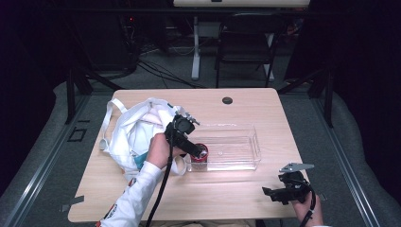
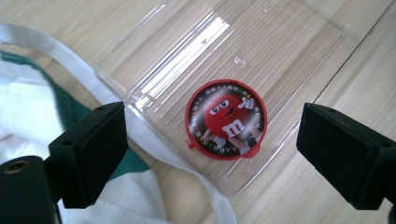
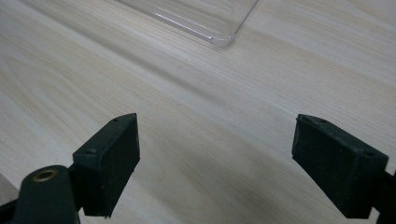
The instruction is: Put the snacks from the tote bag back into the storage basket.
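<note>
So the round red candy tin with the cartoon M&M character on its lid [image 2: 226, 120] is sitting flat inside the clear rectangular plastic tray [image 2: 280, 56], tucked into the tray's end nearest the bag. From the high view you can spot the tin [image 1: 200, 152] at the left end of the tray [image 1: 246, 142], lid facing up.

The left gripper [image 2: 210, 154] hangs right above it, jaws spread wide and nothing between them, so the tin is let go and lying on its own. In the high view that left gripper [image 1: 202, 153] points down at the tin, with the person's hand [image 1: 160, 149] in a white sleeve behind it.

Just beside the tray's left end is a white cloth tote bag with green trim [image 1: 137, 132], crumpled up, one of its straps running along the tray's edge.

The right gripper [image 1: 270, 193] is well apart, resting near the front right corner of the light wooden table [image 1: 227, 198], jaws released too, nothing but bare wood under them [image 3: 215, 154].
</note>
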{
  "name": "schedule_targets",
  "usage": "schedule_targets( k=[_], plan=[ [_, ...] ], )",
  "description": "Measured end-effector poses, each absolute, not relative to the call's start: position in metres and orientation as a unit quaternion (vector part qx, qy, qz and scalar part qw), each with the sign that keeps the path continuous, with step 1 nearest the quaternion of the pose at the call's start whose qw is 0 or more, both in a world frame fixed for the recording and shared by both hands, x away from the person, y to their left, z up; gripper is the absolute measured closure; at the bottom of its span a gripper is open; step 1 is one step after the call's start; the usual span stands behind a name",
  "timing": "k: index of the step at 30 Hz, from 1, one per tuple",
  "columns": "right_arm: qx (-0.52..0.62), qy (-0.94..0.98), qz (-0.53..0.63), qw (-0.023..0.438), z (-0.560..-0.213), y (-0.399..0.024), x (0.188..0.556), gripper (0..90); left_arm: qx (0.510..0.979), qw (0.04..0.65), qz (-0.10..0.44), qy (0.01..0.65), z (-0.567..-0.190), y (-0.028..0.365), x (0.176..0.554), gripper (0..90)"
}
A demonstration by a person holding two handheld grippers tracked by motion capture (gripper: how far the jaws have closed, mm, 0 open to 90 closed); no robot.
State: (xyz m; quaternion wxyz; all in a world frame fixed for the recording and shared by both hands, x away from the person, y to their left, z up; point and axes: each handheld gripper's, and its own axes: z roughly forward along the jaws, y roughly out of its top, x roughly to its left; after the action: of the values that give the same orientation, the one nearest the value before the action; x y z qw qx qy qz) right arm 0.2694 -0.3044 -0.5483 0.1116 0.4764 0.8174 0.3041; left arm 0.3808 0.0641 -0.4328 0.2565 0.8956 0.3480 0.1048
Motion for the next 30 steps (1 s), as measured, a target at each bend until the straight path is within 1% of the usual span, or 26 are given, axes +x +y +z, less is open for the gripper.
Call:
schedule_targets(
  k=[13, 22, 24, 30],
  plan=[
    [0.475, 0.82, 0.301, 0.111, -0.548, -0.304, 0.269, 14.8, 0.877, 0.259, 0.14, 0.38, -0.417, 0.124, 0.36, 1.4],
    [0.476, 0.819, 0.3, 0.112, -0.548, -0.304, 0.269, 14.8, 0.859, 0.252, 0.155, 0.417, -0.424, 0.171, 0.345, 0.3],
    [0.477, 0.818, 0.3, 0.113, -0.548, -0.304, 0.269, 14.8, 0.853, 0.253, 0.165, 0.426, -0.428, 0.182, 0.341, 0.2],
    [0.477, 0.818, 0.302, 0.113, -0.548, -0.304, 0.269, 14.8, 0.841, 0.244, 0.17, 0.453, -0.438, 0.21, 0.333, 0.2]
  ],
)
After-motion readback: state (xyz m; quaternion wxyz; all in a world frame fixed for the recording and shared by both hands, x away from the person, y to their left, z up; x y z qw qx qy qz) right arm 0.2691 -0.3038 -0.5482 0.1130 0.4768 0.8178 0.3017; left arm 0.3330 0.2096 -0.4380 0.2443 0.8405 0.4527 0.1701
